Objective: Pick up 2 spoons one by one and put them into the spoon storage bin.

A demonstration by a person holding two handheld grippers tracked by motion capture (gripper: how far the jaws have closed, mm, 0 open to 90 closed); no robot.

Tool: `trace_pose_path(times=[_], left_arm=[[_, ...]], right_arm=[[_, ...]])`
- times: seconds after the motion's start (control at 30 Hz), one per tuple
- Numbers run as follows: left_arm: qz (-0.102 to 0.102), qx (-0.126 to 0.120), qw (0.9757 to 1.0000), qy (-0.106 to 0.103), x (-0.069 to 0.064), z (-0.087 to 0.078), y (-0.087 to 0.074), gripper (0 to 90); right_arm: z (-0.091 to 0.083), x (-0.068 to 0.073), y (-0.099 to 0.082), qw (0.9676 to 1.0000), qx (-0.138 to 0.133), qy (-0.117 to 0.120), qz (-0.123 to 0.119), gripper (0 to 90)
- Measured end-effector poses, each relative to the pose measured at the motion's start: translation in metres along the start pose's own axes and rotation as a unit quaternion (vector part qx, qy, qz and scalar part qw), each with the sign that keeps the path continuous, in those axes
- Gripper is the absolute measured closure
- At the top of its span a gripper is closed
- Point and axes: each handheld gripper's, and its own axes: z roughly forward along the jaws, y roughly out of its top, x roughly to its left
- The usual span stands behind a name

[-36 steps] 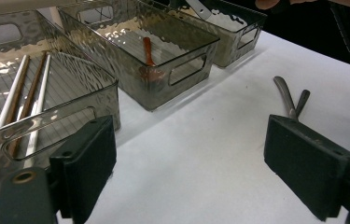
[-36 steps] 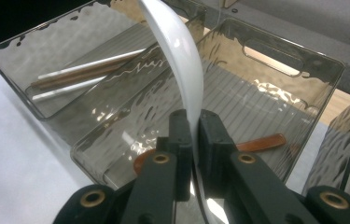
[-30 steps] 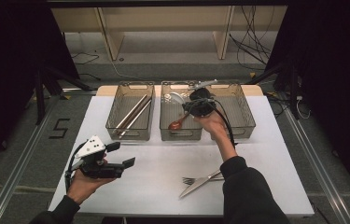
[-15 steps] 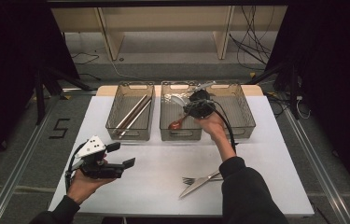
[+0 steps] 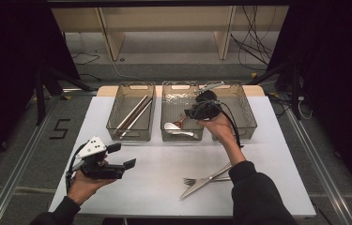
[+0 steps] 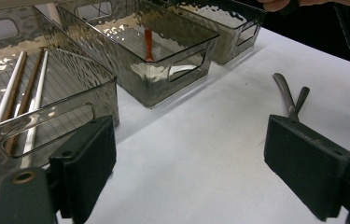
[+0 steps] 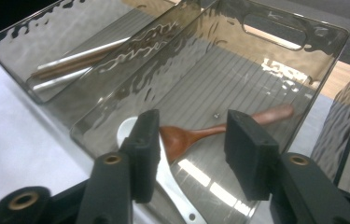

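My right gripper (image 5: pixel 191 114) hangs over the middle clear bin (image 5: pixel 164 110). Its jaws (image 7: pixel 192 122) have just been opening and stand apart, gripping nothing. Past them a wooden spoon (image 7: pixel 200 133) lies flat on the bin floor, bowl toward me, with neither pad touching it. A white spoon (image 7: pixel 172 186) lies beside it, partly behind the left jaw. Both spoons, the wooden spoon (image 5: pixel 179 123) and the white spoon (image 5: pixel 177 130), rest near the bin's front wall. My left gripper (image 5: pixel 123 156) is held above the table's front left, open and empty (image 6: pixel 198 163).
The left bin (image 5: pixel 112 117) holds long chopsticks (image 5: pixel 133 115). A third bin (image 5: pixel 249 117) stands to the right of the middle one. A knife and fork (image 5: pixel 206 179) lie crossed on the white table near the front right, below my right forearm.
The right hand stays over the middle bin and has barely shifted; the wooden spoon lies in much the same spot. The left hand has not moved.
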Motion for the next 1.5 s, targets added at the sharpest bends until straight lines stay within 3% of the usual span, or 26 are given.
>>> trace_pose_path(times=[0.4,0.7,1.07,1.27,1.5], left_arm=[[-0.001,0.0,1.0,0.002,0.0,0.001,0.0,16.3],[-0.001,0.0,1.0,0.004,0.001,0.001,0.0,16.2],[0.002,0.0,1.0,0.003,0.0,0.001,0.001,16.2],[0.002,0.0,1.0,0.003,0.0,0.001,0.001,16.2],[0.004,0.0,1.0,0.003,-0.001,0.001,0.001,16.2]], right_arm=[[-0.034,0.001,-0.023,0.9997,-0.009,0.018,-0.011,40.6],[-0.059,0.008,-0.049,0.9991,-0.018,0.033,-0.019,35.9],[-0.074,0.009,-0.08,0.9985,0.011,0.039,-0.037,35.3],[-0.075,0.003,-0.096,0.9985,0.031,0.032,-0.031,35.8],[-0.072,-0.004,-0.115,0.9977,0.061,0.017,-0.022,44.1]])
